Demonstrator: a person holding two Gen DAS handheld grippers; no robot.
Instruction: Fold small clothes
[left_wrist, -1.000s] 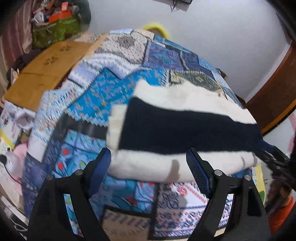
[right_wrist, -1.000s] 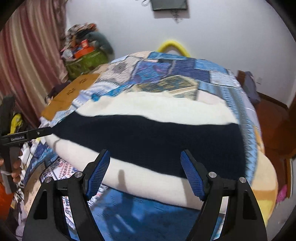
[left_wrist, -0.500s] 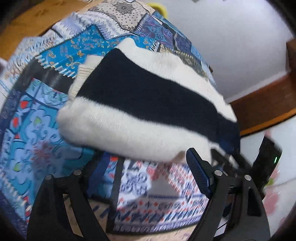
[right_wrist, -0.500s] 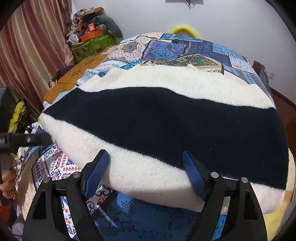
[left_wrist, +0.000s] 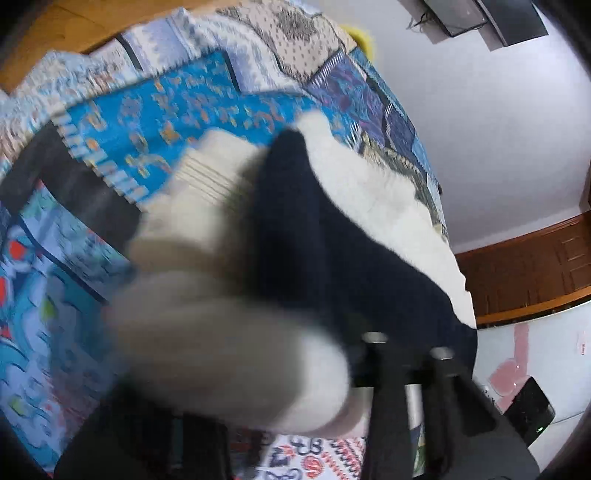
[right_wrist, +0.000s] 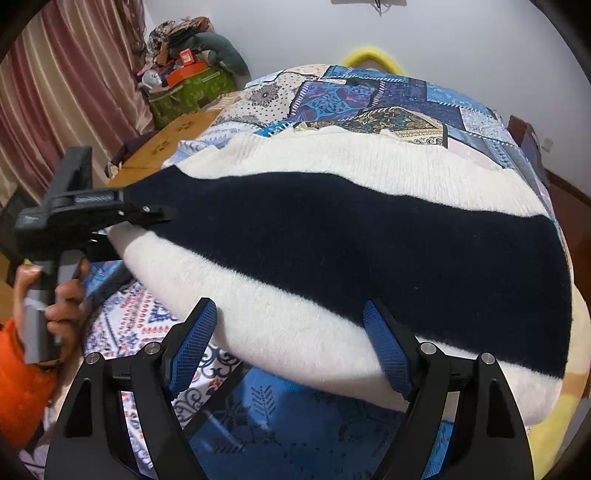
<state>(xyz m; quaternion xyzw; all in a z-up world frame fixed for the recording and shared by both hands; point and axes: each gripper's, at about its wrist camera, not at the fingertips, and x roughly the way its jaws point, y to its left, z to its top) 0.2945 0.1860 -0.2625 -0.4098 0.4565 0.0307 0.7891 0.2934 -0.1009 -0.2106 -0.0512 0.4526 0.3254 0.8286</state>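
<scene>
The cream and navy striped knitted garment (right_wrist: 332, 236) lies folded across the blue patchwork bedspread (right_wrist: 369, 96), its long near edge facing the person. The right gripper (right_wrist: 291, 339) hovers at that near edge with its blue-padded fingers (right_wrist: 192, 339) spread wide and nothing between them; the cream band sits just beyond the tips. The left gripper (right_wrist: 147, 214) reaches in at the garment's left end, where the navy stripe meets the cream, and from the right wrist view it looks pressed onto or around the cloth (whether it is actually clamped cannot be told, since the left wrist view is blurred and the knit covers its tips).

The main risk is an uneven lift. If the left side pinches only the top layer, the fold beneath could slide open and the stack come apart. If the right gripper closes too shallow on the fluffy cream edge, the soft knit may slip free, or it may snag the bedspread and drag it along.
</scene>
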